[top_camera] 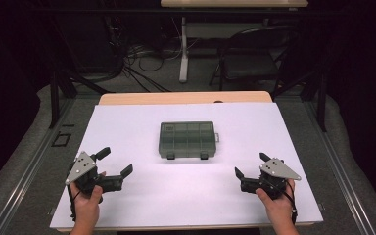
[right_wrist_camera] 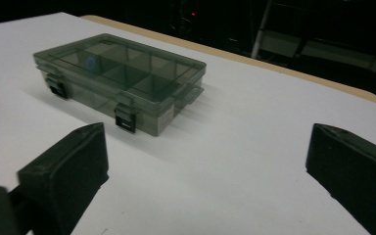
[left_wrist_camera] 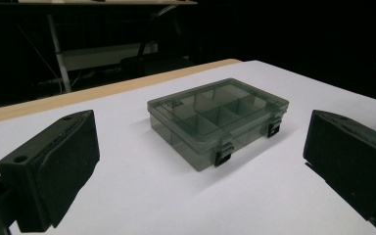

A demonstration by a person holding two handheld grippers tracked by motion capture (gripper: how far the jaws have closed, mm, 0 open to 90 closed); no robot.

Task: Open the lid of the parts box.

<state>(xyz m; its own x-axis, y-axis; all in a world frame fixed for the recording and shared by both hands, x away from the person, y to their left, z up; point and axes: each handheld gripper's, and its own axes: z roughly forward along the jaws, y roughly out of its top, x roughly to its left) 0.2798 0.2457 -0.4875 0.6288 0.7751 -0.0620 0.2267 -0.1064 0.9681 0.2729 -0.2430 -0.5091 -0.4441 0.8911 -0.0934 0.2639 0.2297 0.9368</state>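
Translucent grey plastic compartment box (top_camera: 187,140) lies latched shut at tabletop (top_camera: 127,205) centre. Left hand-held gripper (top_camera: 115,161) and right hand-held gripper (top_camera: 251,164), jaws spread and empty, flank it, presumably for approach.

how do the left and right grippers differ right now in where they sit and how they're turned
The left black two-jaw gripper sits at the near left of the white table, the right black two-jaw gripper at the near right. The left one's jaws point up and right toward the smoky clear plastic compartment box, the right one's up and left toward it. Both stand open, hold nothing, sit apart from the closed box, and carry a grey plate.
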